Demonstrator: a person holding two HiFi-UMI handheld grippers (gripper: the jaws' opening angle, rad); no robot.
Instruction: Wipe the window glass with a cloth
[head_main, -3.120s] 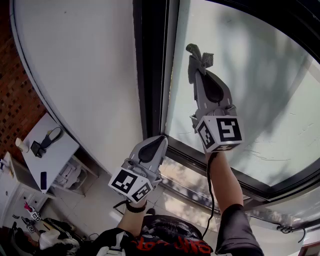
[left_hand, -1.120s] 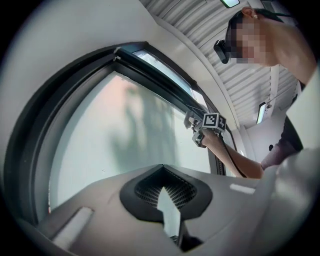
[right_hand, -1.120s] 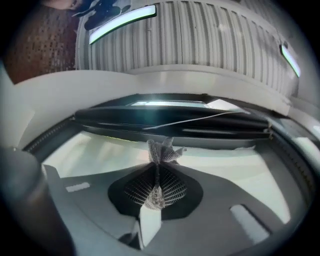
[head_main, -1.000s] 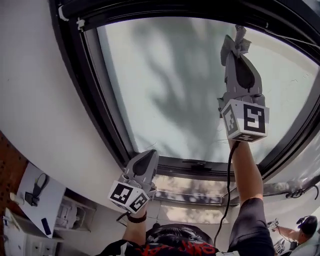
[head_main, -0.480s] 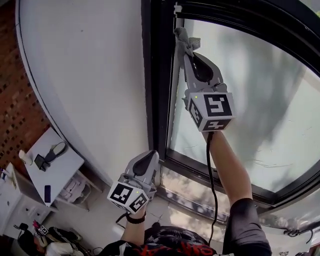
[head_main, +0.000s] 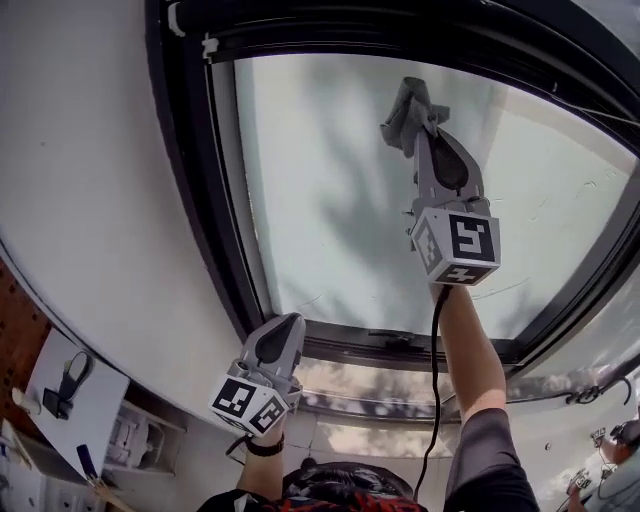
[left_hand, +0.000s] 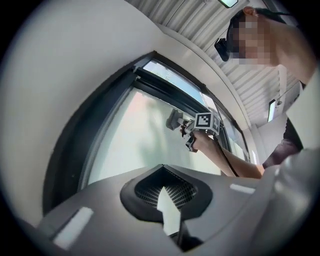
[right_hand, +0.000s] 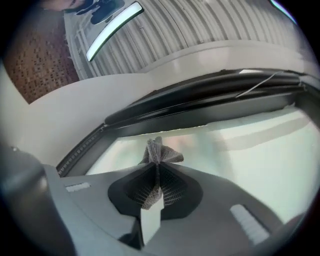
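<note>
The window glass (head_main: 330, 200) is a large frosted pane in a black frame (head_main: 195, 190). My right gripper (head_main: 415, 115) is raised against the upper part of the pane, shut on a bunched grey cloth (head_main: 410, 108). In the right gripper view the cloth (right_hand: 159, 155) sticks out from between the closed jaws, pressed toward the glass (right_hand: 240, 150). My left gripper (head_main: 285, 330) hangs low by the bottom of the frame, shut with nothing in it. The left gripper view shows the right gripper (left_hand: 187, 125) and cloth (left_hand: 174, 119) on the glass (left_hand: 140, 135).
A white wall (head_main: 90, 190) lies left of the frame. A white shelf (head_main: 65, 400) with a dark object sits at the lower left. A lower glass strip (head_main: 380, 380) runs under the frame. A person (left_hand: 265, 45) stands behind, seen in the left gripper view.
The right gripper with the cloth has swept from the pane's upper left edge rightward toward its middle. The head view has shifted. The left gripper stays low.
</note>
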